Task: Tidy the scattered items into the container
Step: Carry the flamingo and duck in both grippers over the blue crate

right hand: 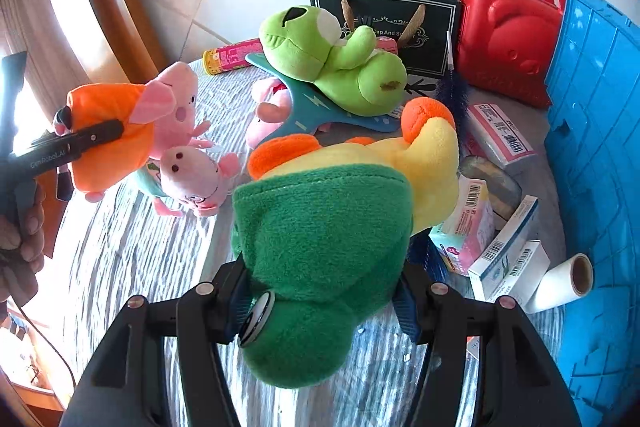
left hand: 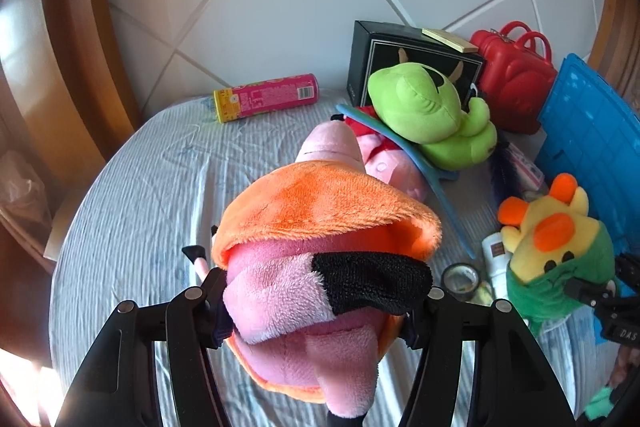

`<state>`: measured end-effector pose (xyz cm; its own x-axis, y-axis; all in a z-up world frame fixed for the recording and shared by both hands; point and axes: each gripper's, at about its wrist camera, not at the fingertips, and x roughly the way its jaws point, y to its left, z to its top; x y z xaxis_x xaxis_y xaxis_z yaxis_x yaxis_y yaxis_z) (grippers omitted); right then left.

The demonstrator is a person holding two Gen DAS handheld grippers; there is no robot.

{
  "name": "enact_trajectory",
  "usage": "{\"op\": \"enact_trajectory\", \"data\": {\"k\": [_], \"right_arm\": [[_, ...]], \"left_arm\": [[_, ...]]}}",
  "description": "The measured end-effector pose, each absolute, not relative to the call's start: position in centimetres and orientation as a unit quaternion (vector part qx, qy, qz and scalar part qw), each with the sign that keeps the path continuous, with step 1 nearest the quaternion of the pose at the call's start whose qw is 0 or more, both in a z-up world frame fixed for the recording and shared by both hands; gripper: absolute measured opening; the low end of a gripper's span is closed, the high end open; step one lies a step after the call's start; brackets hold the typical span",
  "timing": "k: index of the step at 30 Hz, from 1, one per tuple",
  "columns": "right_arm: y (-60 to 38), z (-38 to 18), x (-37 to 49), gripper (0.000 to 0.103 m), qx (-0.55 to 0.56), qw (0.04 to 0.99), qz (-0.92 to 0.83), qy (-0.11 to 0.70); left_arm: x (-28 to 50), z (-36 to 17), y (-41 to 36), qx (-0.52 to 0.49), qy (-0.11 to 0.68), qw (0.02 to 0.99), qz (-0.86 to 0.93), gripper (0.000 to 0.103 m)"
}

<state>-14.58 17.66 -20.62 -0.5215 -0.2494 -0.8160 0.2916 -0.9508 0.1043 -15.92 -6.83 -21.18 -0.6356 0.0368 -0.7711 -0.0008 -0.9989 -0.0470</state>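
My left gripper [left hand: 316,311] is shut on a pink pig plush in an orange dress [left hand: 320,227] and holds it above the bed; the same plush shows in the right wrist view [right hand: 116,131]. My right gripper [right hand: 324,303] is shut on a yellow duck plush in a green outfit [right hand: 328,227], seen in the left wrist view [left hand: 556,247] at the right. The blue plastic crate [right hand: 600,147] stands at the right edge. A green frog plush [right hand: 336,63] lies on a teal board [right hand: 316,107] over another pink plush [right hand: 268,111]. A small pink pig plush [right hand: 192,179] lies on the bed.
A pink and yellow can [left hand: 268,97] lies at the back. A black gift box [right hand: 384,19] and a red case [right hand: 504,35] stand by the wall. Several small cartons [right hand: 504,259], a paper roll [right hand: 560,283] and a tape roll [left hand: 460,279] lie near the crate.
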Motion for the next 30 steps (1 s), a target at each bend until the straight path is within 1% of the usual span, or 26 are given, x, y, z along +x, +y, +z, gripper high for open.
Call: {"op": "enact_trajectory", "data": {"k": [7, 14, 17, 30], "right_arm": [[18.5, -17.0, -11.3, 0.058, 0.441, 0.179, -0.879, 0.028], [19.2, -13.9, -8.8, 0.058, 0.419, 0.199, -0.885, 0.038], [19.3, -13.0, -7.8, 0.058, 0.407, 0.203, -0.889, 0.059], [20.9, -9.7, -5.9, 0.058, 0.379, 0.226, -0.896, 0.055]], "left_arm": [[-10.6, -18.8, -6.9, -0.413, -0.026, -0.002, 0.910, 0.061], [-7.2, -16.1, -5.5, -0.397, -0.029, -0.003, 0.917, 0.061], [-6.1, -14.8, -4.7, -0.386, -0.028, -0.002, 0.922, 0.061], [-4.2, -9.3, -0.2, -0.360, -0.021, -0.012, 0.933, 0.061]]}}
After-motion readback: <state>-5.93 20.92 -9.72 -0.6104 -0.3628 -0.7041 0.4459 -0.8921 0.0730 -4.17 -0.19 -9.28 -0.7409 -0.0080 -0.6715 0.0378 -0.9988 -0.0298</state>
